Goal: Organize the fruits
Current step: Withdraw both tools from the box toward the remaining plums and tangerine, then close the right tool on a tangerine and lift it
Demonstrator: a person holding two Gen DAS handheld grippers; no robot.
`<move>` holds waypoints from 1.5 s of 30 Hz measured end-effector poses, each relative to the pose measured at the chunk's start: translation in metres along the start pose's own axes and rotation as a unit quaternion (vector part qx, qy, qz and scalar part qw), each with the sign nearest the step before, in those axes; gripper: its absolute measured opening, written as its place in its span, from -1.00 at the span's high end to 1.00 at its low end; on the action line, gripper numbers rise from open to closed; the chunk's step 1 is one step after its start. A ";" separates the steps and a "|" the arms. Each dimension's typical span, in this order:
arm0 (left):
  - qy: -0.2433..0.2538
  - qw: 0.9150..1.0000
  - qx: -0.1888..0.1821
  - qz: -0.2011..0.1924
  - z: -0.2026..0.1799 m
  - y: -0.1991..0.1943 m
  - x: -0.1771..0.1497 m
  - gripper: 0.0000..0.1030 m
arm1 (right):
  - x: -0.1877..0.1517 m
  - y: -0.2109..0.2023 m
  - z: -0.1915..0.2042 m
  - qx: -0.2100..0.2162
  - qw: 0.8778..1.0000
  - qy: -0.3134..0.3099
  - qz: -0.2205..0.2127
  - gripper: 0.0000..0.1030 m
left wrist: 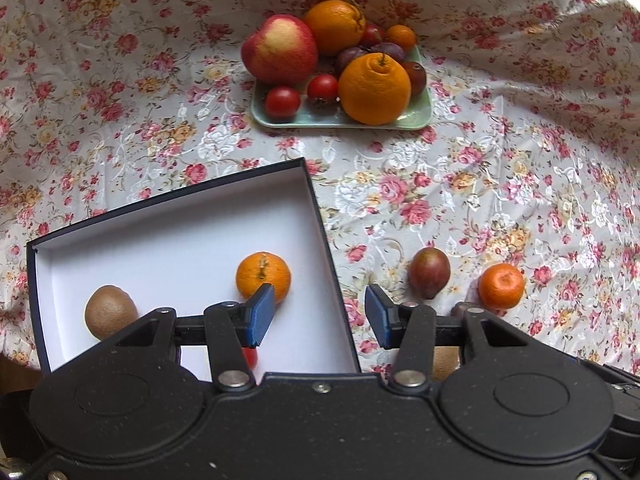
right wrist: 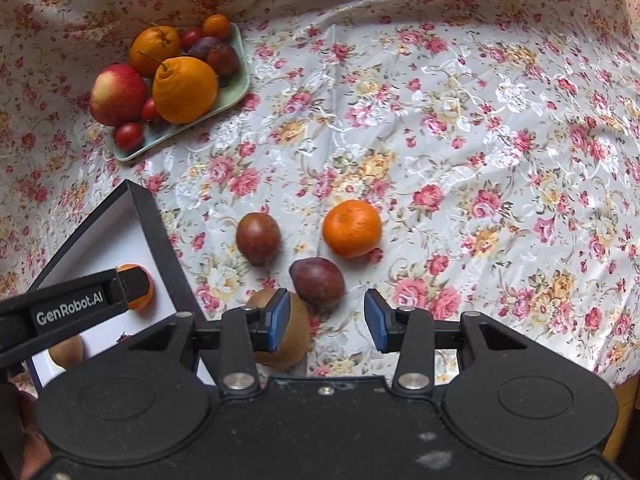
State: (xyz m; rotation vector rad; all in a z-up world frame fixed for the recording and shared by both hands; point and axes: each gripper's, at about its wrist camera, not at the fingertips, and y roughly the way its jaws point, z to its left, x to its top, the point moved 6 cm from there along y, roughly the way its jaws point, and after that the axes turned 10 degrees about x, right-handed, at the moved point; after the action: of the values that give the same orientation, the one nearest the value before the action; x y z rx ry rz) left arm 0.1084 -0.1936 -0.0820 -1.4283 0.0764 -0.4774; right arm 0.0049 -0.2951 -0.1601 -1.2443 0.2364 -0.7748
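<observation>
A dark box [left wrist: 324, 240] with a white inside holds a mandarin [left wrist: 263, 276], a kiwi [left wrist: 110, 311] and a small red fruit [left wrist: 250, 357] half hidden by my fingers. My left gripper [left wrist: 320, 317] is open over the box's right wall, holding nothing. On the cloth lie a dark plum [right wrist: 258, 238], a second plum [right wrist: 318, 281], a mandarin [right wrist: 352, 228] and a kiwi [right wrist: 294, 338]. My right gripper [right wrist: 327, 321] is open just above the second plum and the kiwi. The left gripper's finger [right wrist: 80, 302] reaches over the box [right wrist: 154, 228].
A pale green tray [left wrist: 420, 118] at the back carries an apple [left wrist: 280, 49], two large oranges, plums, small red fruits and a small mandarin. The flowered cloth [right wrist: 480, 140] covers the whole table, wide and bare to the right. The table edge shows at lower right.
</observation>
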 end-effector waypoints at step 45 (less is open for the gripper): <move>-0.005 0.999 0.022 0.024 -0.047 0.024 0.024 -0.07 | 0.057 0.001 -0.028 0.033 0.998 0.044 -0.043 0.15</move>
State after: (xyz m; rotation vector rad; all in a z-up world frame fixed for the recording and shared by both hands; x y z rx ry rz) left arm 0.1213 -0.2444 -0.1069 -1.3832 0.0922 -0.4307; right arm 0.0312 -0.3527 -0.1567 -1.1659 0.2291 -0.9067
